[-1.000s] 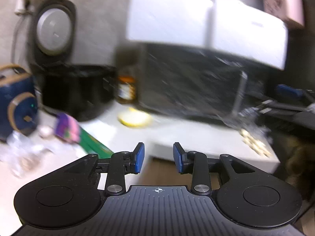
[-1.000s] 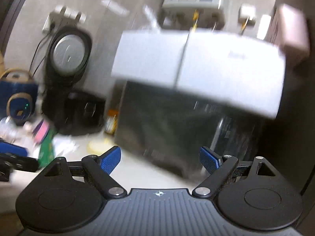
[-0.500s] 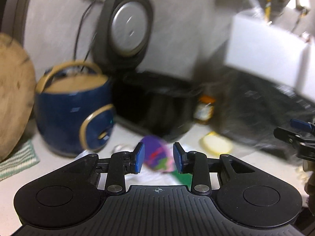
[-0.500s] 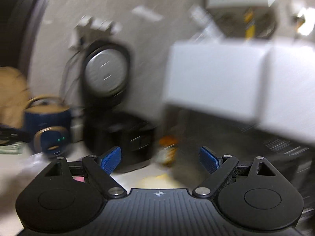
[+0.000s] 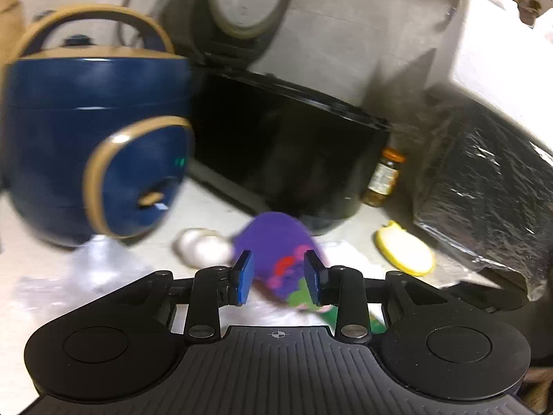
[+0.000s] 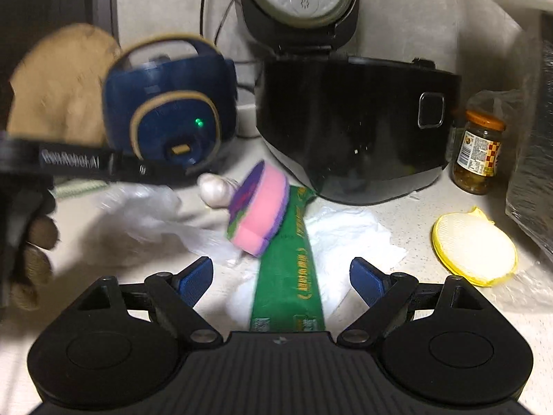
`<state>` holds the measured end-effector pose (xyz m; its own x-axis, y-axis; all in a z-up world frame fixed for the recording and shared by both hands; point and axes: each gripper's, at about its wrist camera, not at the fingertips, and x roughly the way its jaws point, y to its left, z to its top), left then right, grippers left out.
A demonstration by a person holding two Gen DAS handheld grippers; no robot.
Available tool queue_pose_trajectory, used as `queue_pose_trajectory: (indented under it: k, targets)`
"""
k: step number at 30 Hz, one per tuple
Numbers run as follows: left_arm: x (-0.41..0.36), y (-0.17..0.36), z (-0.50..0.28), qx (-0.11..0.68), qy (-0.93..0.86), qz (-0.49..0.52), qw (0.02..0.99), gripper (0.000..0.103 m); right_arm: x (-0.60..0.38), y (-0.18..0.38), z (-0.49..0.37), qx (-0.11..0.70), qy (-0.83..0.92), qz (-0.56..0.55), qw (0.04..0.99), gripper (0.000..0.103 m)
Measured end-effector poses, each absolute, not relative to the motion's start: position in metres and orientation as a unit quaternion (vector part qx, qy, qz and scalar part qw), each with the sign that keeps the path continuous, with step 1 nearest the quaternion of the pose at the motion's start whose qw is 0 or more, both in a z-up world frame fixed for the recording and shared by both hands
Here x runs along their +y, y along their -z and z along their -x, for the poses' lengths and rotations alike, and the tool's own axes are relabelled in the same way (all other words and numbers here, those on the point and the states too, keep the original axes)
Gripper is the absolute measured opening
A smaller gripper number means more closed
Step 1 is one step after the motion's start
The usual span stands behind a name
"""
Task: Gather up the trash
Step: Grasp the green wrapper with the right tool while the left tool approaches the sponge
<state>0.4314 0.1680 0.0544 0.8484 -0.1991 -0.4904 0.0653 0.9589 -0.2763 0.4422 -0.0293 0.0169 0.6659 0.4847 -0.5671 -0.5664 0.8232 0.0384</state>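
Note:
Litter lies on the pale counter in front of two rice cookers. A long green wrapper (image 6: 288,276) runs toward me, and a pink and purple sponge (image 6: 259,214) leans tilted on its far end. Crumpled white tissue (image 6: 352,235) lies to its right and clear plastic film (image 6: 148,214) to its left. My right gripper (image 6: 281,280) hovers over the wrapper, its jaws wide and closing, pads touching nothing. My left gripper (image 5: 279,276) stands open just short of the sponge (image 5: 273,238), which shows through the gap.
A blue rice cooker (image 6: 169,103) and a black rice cooker (image 6: 356,131) with its lid up stand close behind the litter. At right are a jar (image 6: 478,152), a yellow-rimmed round pad (image 6: 475,245) and a foil-wrapped bulk (image 5: 490,186). A gloved hand (image 6: 33,238) is at left.
Both views have swung left and down, from the white boxes and foil bulk to the cookers and the litter. The sponge now sits close before my left jaws. My right jaws have narrowed slightly.

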Motion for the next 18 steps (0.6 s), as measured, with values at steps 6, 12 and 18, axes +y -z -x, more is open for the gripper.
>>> queue_pose_trajectory:
  k: [6, 12, 18]
  targets:
    - [0.131, -0.049, -0.437, 0.253, 0.093, 0.099, 0.958, 0.036, -0.059, 0.0, -0.445, 0.328, -0.323, 0.057, 0.886, 0.028]
    - [0.094, -0.038, -0.435, 0.29, 0.138, 0.088, 0.943, 0.036, -0.093, -0.005, -0.393, 0.324, -0.407, 0.063, 0.852, 0.025]
    - [0.067, -0.025, -0.433, 0.301, 0.103, 0.012, 0.948, 0.036, -0.115, -0.016, -0.369, 0.269, -0.417, 0.093, 0.863, 0.025]
